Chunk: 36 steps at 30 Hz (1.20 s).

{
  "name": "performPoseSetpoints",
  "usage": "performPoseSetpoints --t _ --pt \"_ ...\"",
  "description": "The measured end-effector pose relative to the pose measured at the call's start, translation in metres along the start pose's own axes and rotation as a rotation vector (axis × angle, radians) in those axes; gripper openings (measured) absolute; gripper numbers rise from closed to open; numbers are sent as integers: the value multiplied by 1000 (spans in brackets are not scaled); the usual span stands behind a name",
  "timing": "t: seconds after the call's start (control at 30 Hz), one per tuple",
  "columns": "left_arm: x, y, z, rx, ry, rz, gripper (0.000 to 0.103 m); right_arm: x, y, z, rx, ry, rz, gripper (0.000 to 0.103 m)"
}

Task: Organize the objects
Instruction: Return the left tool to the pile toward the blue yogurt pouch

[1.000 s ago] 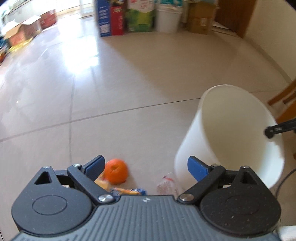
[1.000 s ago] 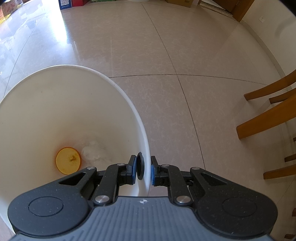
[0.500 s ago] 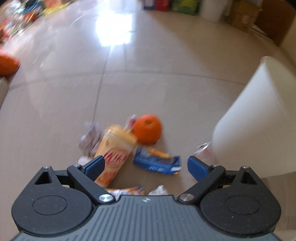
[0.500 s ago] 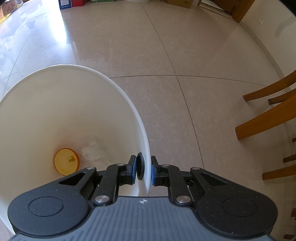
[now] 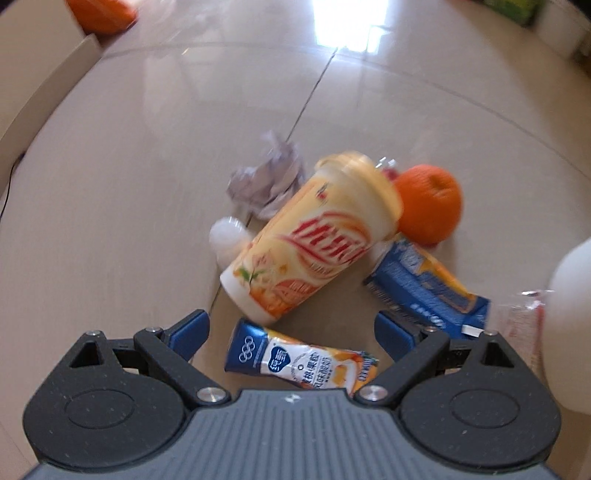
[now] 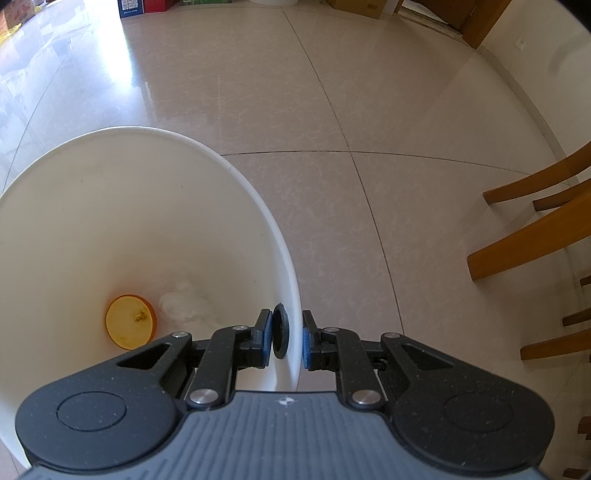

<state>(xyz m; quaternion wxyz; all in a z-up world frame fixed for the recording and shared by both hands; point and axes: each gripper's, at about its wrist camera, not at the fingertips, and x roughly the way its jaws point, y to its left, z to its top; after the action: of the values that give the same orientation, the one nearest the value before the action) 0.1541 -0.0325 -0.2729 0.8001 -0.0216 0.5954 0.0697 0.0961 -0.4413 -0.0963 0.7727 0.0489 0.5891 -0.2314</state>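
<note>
My left gripper (image 5: 291, 328) is open and empty above a pile on the floor. Between its fingers lies a blue-and-white drink pouch (image 5: 295, 363). Beyond it lie a yellow cup (image 5: 314, 236) on its side, an orange (image 5: 428, 203), a blue carton (image 5: 424, 284), crumpled paper (image 5: 269, 181) and a white ball (image 5: 227, 238). My right gripper (image 6: 284, 341) is shut on the rim of a tilted white bucket (image 6: 147, 206). Inside the bucket are an orange lid (image 6: 129, 321) and white tissue (image 6: 188, 302). The bucket's side (image 5: 569, 295) shows at the right of the left wrist view.
A clear wrapper (image 5: 521, 325) lies by the bucket. Wooden chair legs (image 6: 535, 236) stand to the right. Boxes (image 6: 147, 5) line the far wall. A pale furniture edge (image 5: 40, 85) is at the left, with an orange object (image 5: 99, 11) behind it.
My left gripper has swung left and down from the bucket, so the floor pile is now close between its open fingers. My right gripper and the bucket have stayed still.
</note>
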Motion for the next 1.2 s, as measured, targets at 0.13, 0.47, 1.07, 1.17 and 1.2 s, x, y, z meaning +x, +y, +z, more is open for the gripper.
performPoseSetpoints --t 0.13,0.47,1.07,1.17,1.2 --pt "20 -1 -6 -20 7 65 96 0 2 -1 -9 -3 -7 19" --pt "32 13 -26 -39 52 72 96 0 2 -1 -5 -3 -6 19" --pt "39 44 -63 66 24 24 95 -1 5 0 -16 -8 -21 20" --pt "36 30 -66 117 -12 16 88 -1 5 0 -10 -6 -20 20" --pt "37 26 -67 126 -17 11 79 -1 5 0 -11 -6 -21 20"
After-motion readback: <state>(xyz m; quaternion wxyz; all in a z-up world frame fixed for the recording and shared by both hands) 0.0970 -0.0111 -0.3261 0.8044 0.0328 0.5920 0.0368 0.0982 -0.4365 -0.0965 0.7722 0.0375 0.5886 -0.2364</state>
